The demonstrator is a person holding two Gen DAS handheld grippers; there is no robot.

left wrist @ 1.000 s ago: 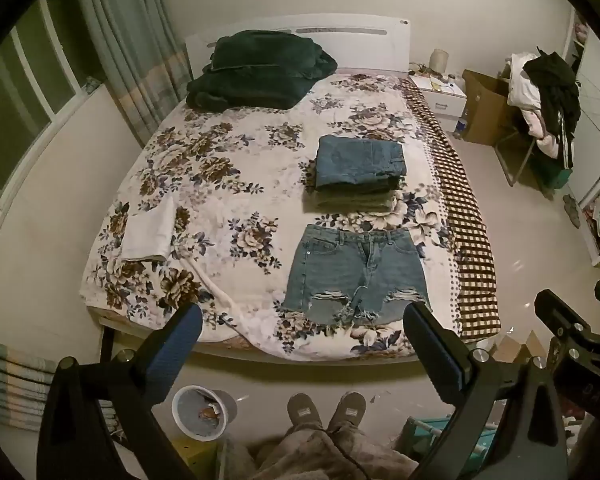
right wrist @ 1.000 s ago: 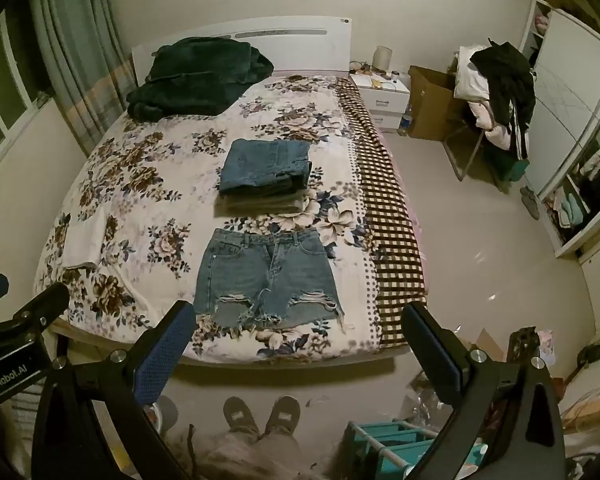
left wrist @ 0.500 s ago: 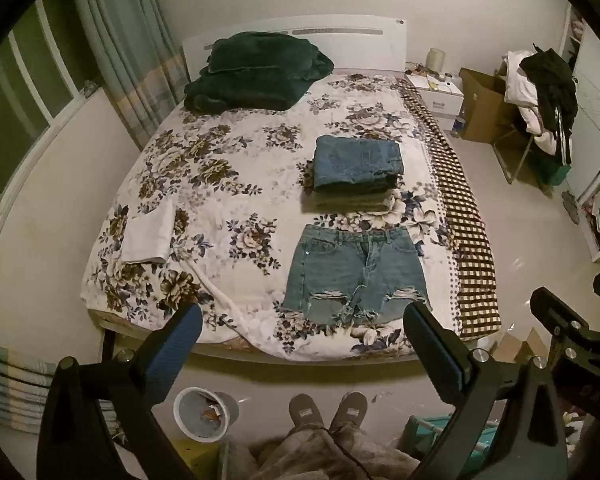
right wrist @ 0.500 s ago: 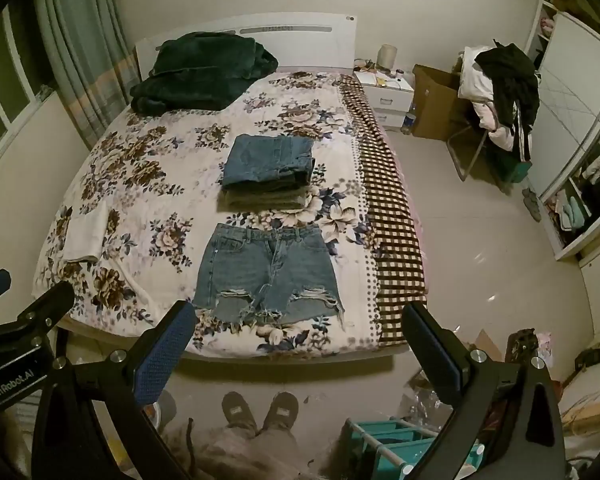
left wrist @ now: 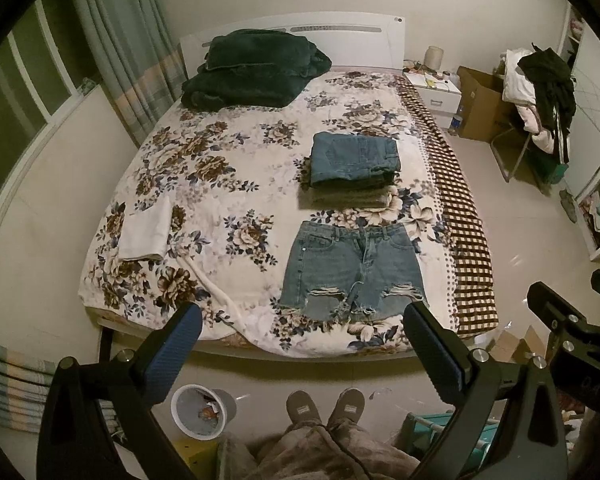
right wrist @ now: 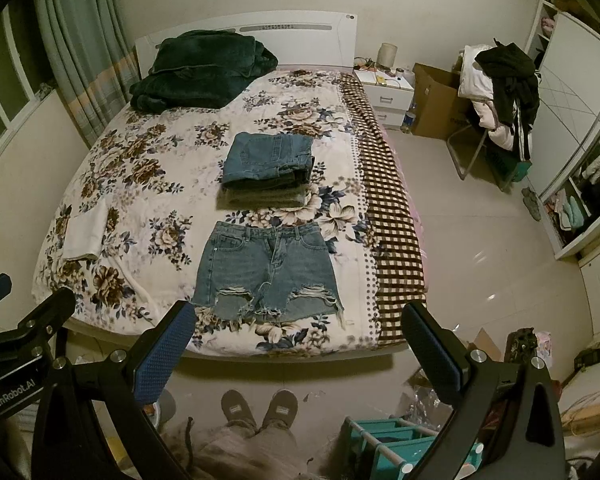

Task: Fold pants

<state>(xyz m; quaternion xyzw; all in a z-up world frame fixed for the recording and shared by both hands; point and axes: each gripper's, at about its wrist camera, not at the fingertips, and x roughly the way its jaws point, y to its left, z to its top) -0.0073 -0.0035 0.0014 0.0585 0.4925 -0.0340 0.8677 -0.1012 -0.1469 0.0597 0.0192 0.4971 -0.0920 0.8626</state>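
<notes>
Both grippers held wide open above the foot of the bed, nothing in either.

My left gripper (left wrist: 300, 340) and right gripper (right wrist: 300, 340) hang apart from the bedding, jaws spread. Beyond them the denim shorts (right wrist: 267, 268) lie flat and unfolded near the bed's foot edge, waistband toward the headboard, frayed hems toward me. Just past the waistband sits a stack of folded jeans (right wrist: 270, 170). A white folded cloth (left wrist: 146, 230) lies at the left edge of the floral bedspread (left wrist: 228, 168), a dark green blanket (left wrist: 252, 68) by the headboard.
</notes>
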